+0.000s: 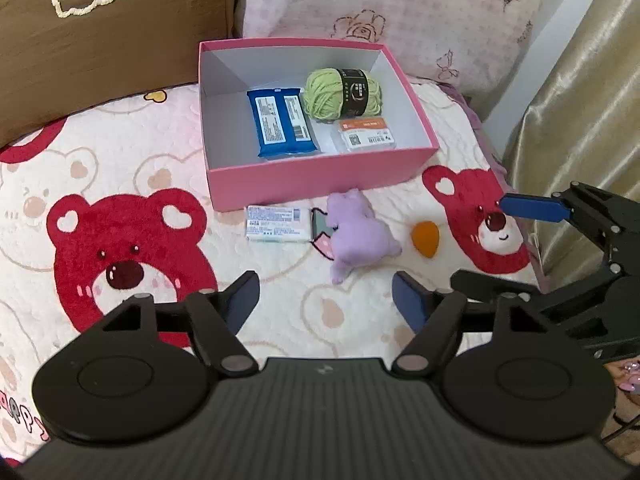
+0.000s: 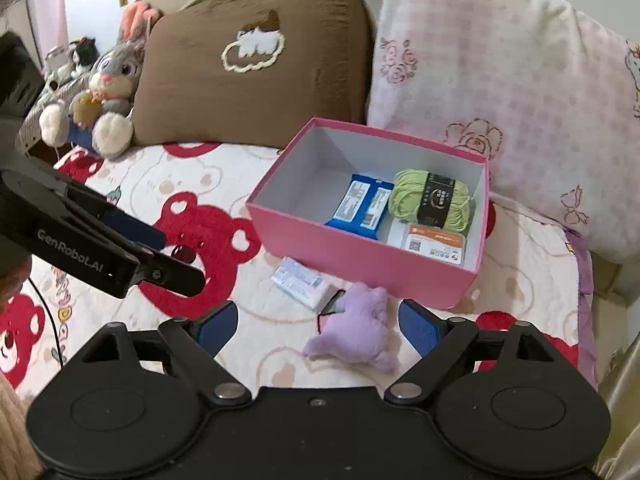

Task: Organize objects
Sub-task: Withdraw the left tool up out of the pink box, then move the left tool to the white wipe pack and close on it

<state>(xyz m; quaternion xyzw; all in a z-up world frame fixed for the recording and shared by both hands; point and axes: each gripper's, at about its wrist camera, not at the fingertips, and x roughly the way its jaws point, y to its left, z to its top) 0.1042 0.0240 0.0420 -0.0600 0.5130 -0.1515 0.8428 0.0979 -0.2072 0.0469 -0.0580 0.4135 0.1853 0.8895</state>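
Observation:
A pink box (image 1: pixel 320 178) stands on the bed and holds a blue packet (image 1: pixel 282 122), a green yarn ball (image 1: pixel 340 94) and an orange-labelled pack (image 1: pixel 366 136). In front of it lie a white soap bar (image 1: pixel 278 224), a purple plush toy (image 1: pixel 358 232) and an orange sponge (image 1: pixel 426 238). My left gripper (image 1: pixel 324 300) is open and empty, just short of the plush. My right gripper (image 2: pixel 318 326) is open, with the plush (image 2: pixel 358 328) lying between its fingers, not gripped. The box (image 2: pixel 360 258) and soap bar (image 2: pixel 302 282) lie beyond it.
A brown pillow (image 2: pixel 256 64) and a pink checked pillow (image 2: pixel 500 80) lean behind the box. A grey rabbit plush (image 2: pixel 108 84) sits at the far left. A gold curtain (image 1: pixel 580 100) hangs at the bed's right edge. The bedspread (image 1: pixel 120 200) has a red bear print.

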